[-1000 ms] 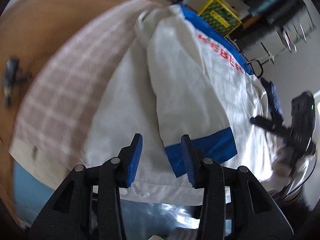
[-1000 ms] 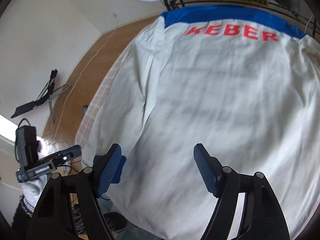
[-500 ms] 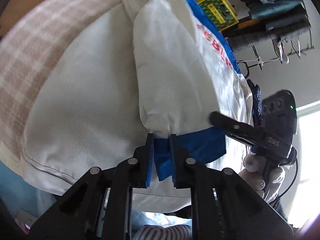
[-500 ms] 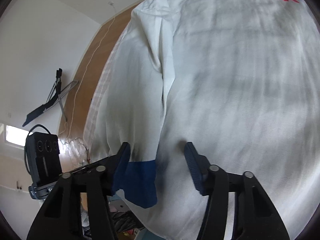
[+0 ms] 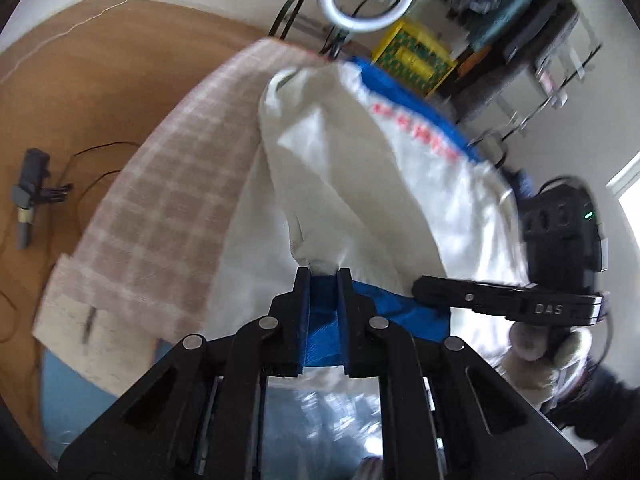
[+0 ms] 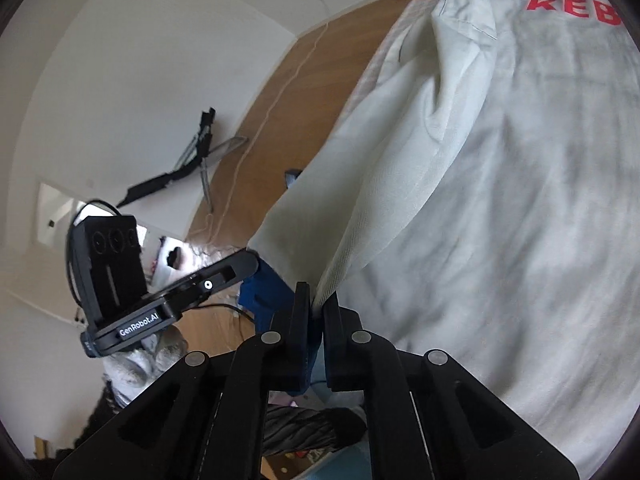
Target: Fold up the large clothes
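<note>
Starting at the left, we see the checked cloth [image 5: 160, 216] covering the desk [image 5: 76, 316], and the big white shirt [image 5: 360, 184] lies spread across it, its red lettering [image 6: 576, 10] and blue band [image 5: 404, 92] at the far end. Our left tool [image 5: 324, 276] has just been closing and now pinches the blue cuff [image 5: 320, 320] of the folded-in sleeve, with the cloth plainly between its pads. To its right, our right tool [image 6: 316, 292] has also just been closing and now pinches the white edge of the shirt's fabric where it rises in a ridge. We judge that both grips sit at the very rim of the fabric, so a quick lift could let the thin cloth slide out of either one. Because the two tools hold points close together, we think the rest of the shirt could sag and bunch when raised, spoiling a clean fold line. The sleeve could also flop open again if the cuff is pulled sideways. Dragging the shirt might tug the checked cloth along and rumple it beneath.
</note>
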